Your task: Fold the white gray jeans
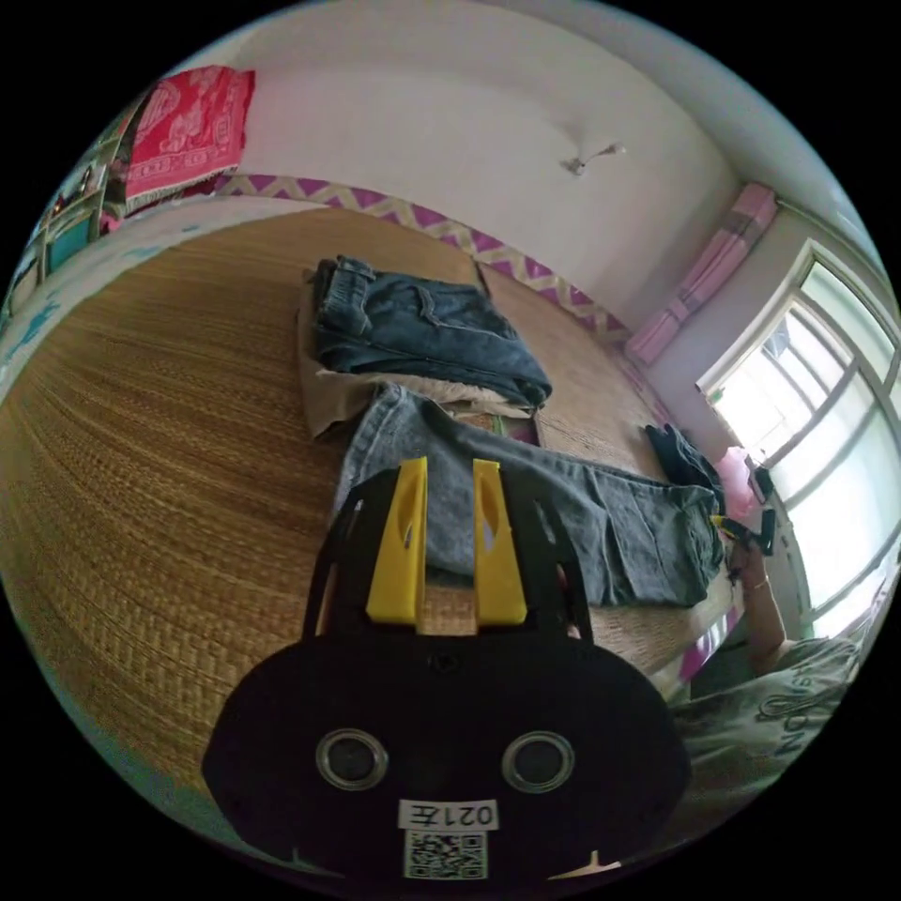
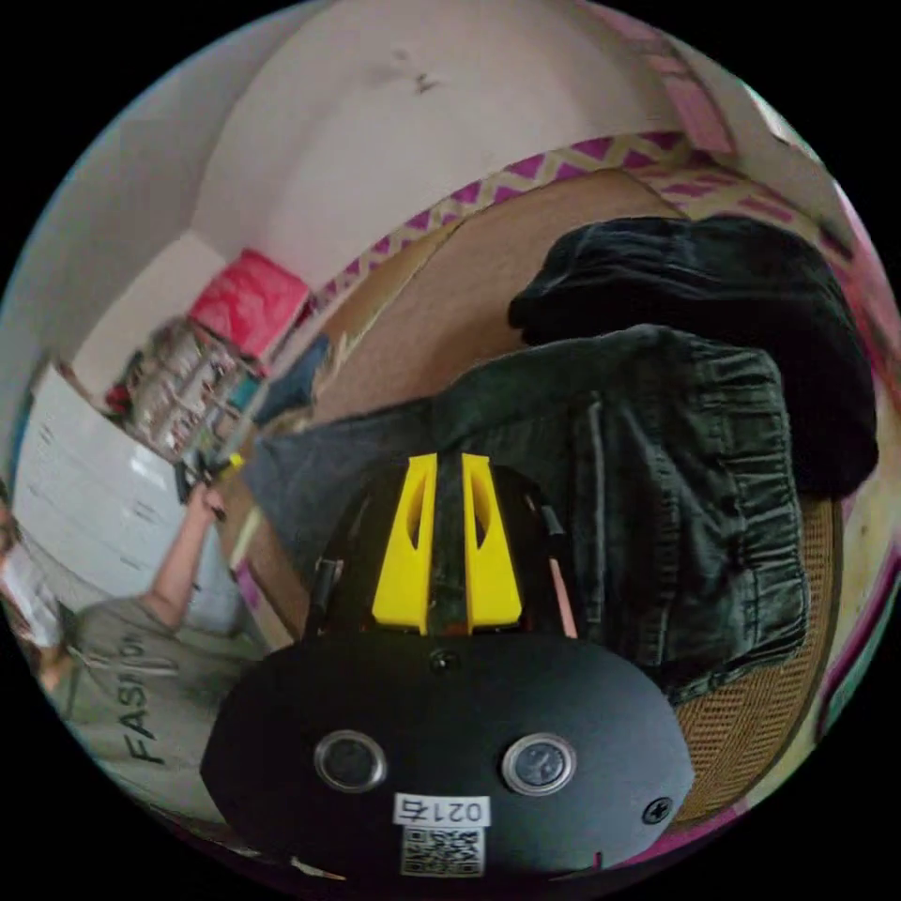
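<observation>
Left gripper view: the left gripper (image 1: 447, 540) hung over the near edge of the grey jeans (image 1: 563, 511), its yellow jaws set apart with a strip of denim and mat visible in the gap — spread, nothing pinched. The jeans lay stretched flat along the woven mat (image 1: 169, 450), the leg hems under this gripper and the waist far off toward the window (image 1: 826, 422). Just behind them sat a stack of folded clothes: blue jeans (image 1: 422, 328) on top of a beige garment (image 1: 328, 394). A dark garment (image 1: 685, 455) lay on the mat beside the waist end. The right gripper (image 1: 746, 530) showed small at that waist end, held in the person's hand (image 1: 751, 563). A red patterned cloth (image 1: 188, 127) hung at the far corner of the room.

Right gripper view: the right gripper (image 2: 449, 540) was over the elastic waistband of the grey jeans (image 2: 676, 488). Its jaws stood close together with dark fabric seen in the narrow slot between them — whether they actually pressed on it could not be told. A black garment (image 2: 713, 300) lay touching the waistband. The left gripper (image 2: 211, 469) appeared far down the legs, at the person's raised hand (image 2: 202, 497).
</observation>
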Motion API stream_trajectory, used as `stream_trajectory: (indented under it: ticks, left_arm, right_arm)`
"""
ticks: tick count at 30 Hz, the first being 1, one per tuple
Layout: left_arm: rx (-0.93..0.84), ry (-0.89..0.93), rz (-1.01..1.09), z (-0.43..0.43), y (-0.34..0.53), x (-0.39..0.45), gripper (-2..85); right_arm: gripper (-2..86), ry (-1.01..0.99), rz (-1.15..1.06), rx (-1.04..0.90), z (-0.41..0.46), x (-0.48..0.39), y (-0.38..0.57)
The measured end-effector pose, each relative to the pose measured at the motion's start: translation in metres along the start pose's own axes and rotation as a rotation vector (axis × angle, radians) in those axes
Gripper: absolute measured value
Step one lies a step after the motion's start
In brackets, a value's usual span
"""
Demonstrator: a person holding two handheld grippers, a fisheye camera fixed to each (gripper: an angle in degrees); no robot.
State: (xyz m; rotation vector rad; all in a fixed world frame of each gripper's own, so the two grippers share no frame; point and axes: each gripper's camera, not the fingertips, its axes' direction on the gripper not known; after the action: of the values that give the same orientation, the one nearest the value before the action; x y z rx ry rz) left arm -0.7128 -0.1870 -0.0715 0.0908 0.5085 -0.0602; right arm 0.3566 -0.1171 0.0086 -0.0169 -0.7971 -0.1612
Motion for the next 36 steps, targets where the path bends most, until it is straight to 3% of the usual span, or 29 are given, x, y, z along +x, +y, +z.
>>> stream_trajectory:
  ticks: [3,6,12,17,22,25,31,36]
  left_arm:
    - [0.038,-0.184,-0.092,0.001,0.013,0.004,7.5]
    - [0.135,-0.102,-0.249,-0.009,0.039,-0.007,7.3]
    - [0.119,0.158,-0.519,0.022,0.073,-0.013,13.4]
    - [0.136,0.106,-0.548,0.043,0.068,0.009,13.6]
    - [0.161,0.084,-0.579,0.068,0.064,0.024,8.1]
    - [0.233,0.254,-0.655,0.081,0.078,0.021,0.5]
    - [0.329,0.225,-0.368,0.044,0.053,0.120,-0.9]
    - [0.404,0.111,0.132,0.020,0.025,0.334,-0.9]
  right_arm:
    - [6.0,0.225,-0.111,-0.105,0.054,-0.038,0.006]
    - [6.1,0.307,-0.149,-0.077,0.061,-0.056,0.014]
    - [7.3,0.148,-0.045,-0.010,0.040,-0.053,0.035]
    - [7.3,0.021,0.034,0.052,0.022,-0.045,0.055]
    - [7.1,-0.065,0.102,0.098,0.009,-0.032,0.080]
    - [7.0,-0.078,0.127,0.119,0.000,-0.024,0.095]
    - [6.0,-0.086,0.196,0.191,-0.030,0.001,0.136]
    - [5.5,-0.060,0.237,0.237,-0.051,0.021,0.171]
